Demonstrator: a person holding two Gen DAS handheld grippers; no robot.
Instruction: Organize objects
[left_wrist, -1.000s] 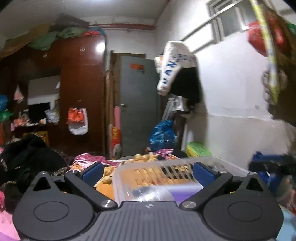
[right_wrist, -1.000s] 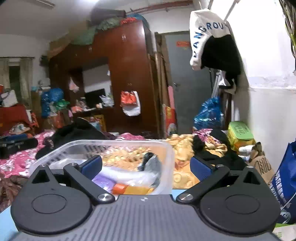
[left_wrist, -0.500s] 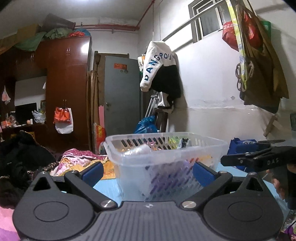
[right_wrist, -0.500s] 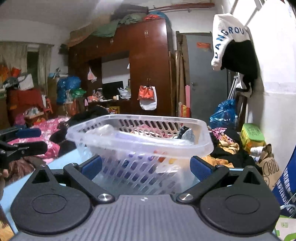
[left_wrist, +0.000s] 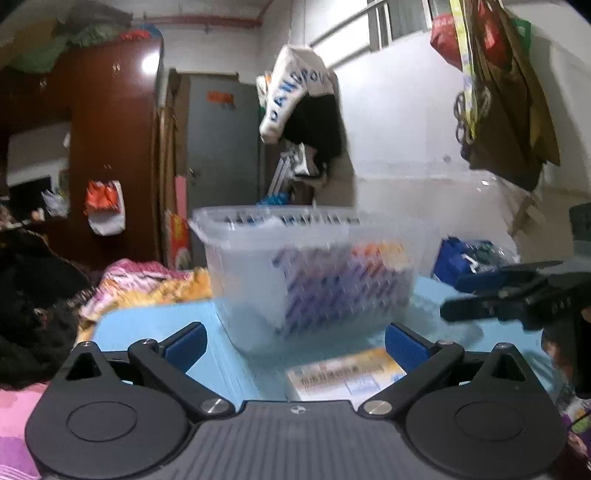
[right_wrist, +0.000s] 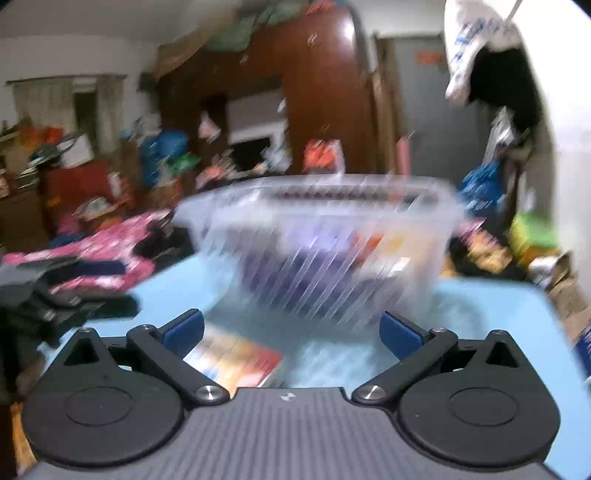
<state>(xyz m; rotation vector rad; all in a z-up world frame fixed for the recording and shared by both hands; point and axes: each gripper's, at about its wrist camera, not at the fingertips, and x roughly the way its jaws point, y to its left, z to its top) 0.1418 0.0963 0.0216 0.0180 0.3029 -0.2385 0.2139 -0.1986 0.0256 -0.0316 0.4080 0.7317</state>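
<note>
On the light blue table (left_wrist: 155, 325) a clear plastic basket (left_wrist: 314, 273) sits ahead of both claws, already holding purple and orange items — blurred, can't tell what. Half a second back the basket filled the space right at the fingertips in both views; now it is farther off and bare table shows in between, so both claws have pulled away from it. Left claw (left_wrist: 295, 341) spread wide, nothing in it; right claw (right_wrist: 291, 334) same, spread and empty. A flat printed box (left_wrist: 343, 373) lies on the table near the left claw, between it and the basket — seen also in the right view (right_wrist: 236, 358). Likely the basket is set down and the box is next to go in.
</note>
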